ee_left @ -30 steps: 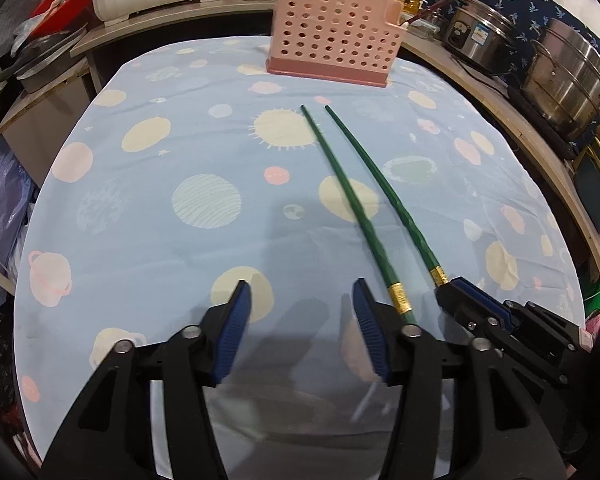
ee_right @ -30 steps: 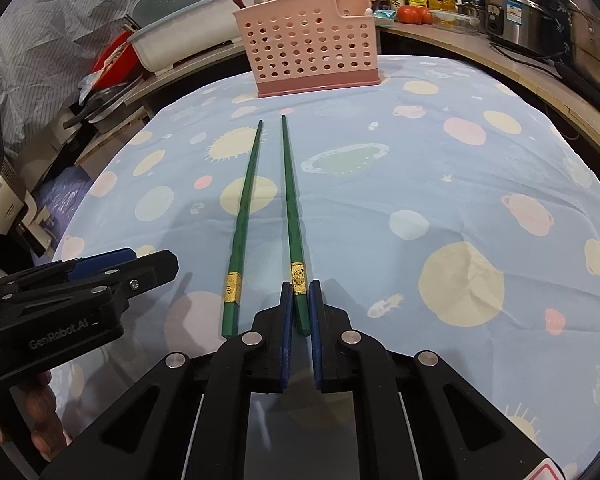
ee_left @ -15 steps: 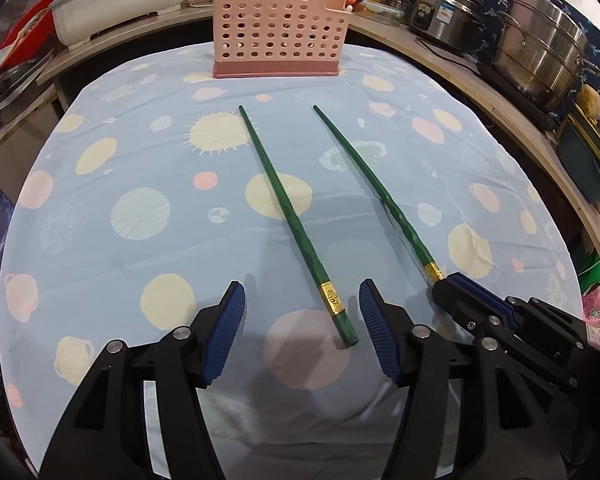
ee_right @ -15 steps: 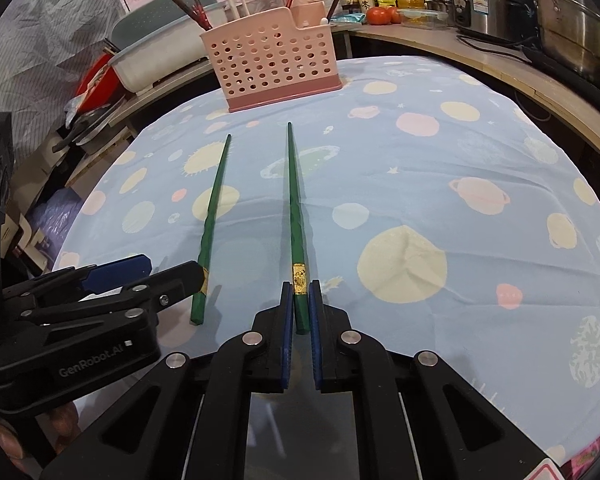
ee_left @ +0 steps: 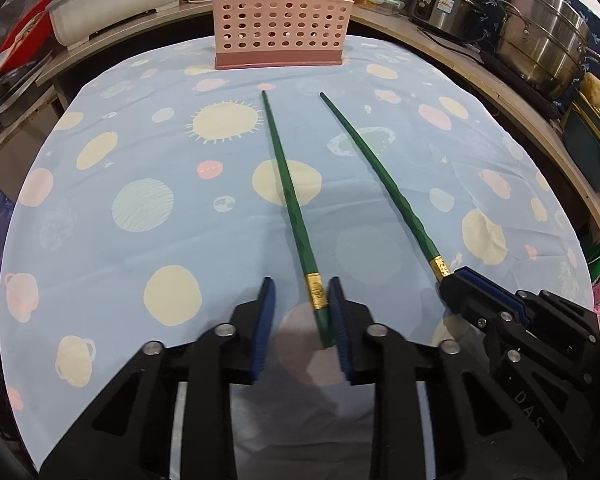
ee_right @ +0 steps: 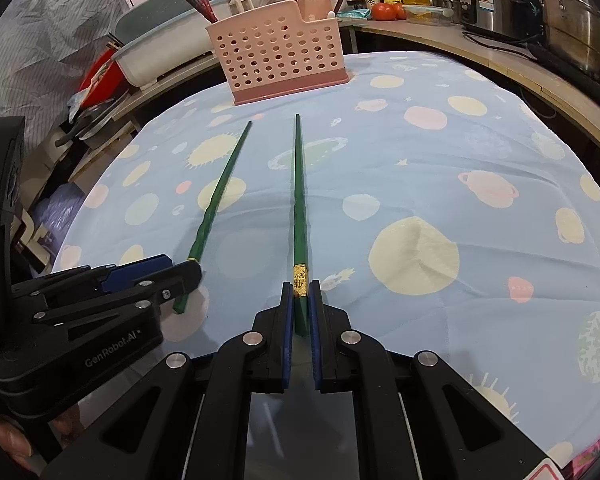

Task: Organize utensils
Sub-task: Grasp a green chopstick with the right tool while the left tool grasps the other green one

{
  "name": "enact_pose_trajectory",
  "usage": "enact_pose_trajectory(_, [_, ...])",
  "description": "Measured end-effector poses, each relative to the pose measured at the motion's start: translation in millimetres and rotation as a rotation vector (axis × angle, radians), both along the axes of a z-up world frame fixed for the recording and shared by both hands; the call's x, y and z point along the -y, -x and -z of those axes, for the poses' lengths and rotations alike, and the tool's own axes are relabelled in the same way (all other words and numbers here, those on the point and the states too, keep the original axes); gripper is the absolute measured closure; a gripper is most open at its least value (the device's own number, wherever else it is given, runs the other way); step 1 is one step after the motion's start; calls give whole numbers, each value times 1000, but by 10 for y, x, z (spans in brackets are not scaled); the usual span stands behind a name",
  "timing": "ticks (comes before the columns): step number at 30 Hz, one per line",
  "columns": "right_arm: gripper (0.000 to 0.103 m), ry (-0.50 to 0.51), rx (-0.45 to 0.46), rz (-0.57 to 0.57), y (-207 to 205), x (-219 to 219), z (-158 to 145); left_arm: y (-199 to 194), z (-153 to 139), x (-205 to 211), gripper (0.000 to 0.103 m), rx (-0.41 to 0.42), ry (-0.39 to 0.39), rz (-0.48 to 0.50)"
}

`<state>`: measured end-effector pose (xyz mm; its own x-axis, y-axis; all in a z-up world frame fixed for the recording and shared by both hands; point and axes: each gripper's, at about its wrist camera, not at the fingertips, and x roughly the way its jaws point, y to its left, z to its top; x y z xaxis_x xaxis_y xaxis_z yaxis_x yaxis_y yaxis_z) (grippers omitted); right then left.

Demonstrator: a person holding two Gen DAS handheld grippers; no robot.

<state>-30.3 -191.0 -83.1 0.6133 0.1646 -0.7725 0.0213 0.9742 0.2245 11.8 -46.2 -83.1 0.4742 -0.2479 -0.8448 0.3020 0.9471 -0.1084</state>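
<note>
Two long green chopsticks with gold bands lie pointing at a pink perforated utensil basket [ee_left: 280, 24] at the table's far edge; it also shows in the right wrist view [ee_right: 280, 56]. My left gripper [ee_left: 300, 312] is open, its pads either side of the left chopstick's [ee_left: 288, 188] thick end, the right pad close against it. My right gripper [ee_right: 300, 304] is shut on the right chopstick [ee_right: 299, 200] near its gold band. The right chopstick [ee_left: 380, 168] and right gripper [ee_left: 500, 312] show in the left view; the left chopstick [ee_right: 216, 200] shows in the right view.
The table wears a light blue cloth [ee_left: 140, 160] with planet prints. Steel pots [ee_left: 540, 36] stand on a shelf at the right. A white tub [ee_left: 116, 4] and red items sit at the back left. Bottles and tomatoes [ee_right: 384, 10] stand behind the basket.
My left gripper has moved over the left chopstick's end and its jaws have narrowed around it. The right gripper stays shut on its chopstick, which has swung apart from the other.
</note>
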Motion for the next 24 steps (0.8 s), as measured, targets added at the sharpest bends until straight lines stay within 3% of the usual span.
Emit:
enact_pose_trajectory(3, [95,-1,0,0,2,-2,-2,-4,1,-36,95,-9,15,-4])
enact_pose_trajectory(15, [96,-9,20,7,58,11,-87,44,-105,-95,95,3,39,-14])
enact_pose_trajectory(24, [96,-28,80,19,92,78,-358,59,-360,-189,96,51,65,-35])
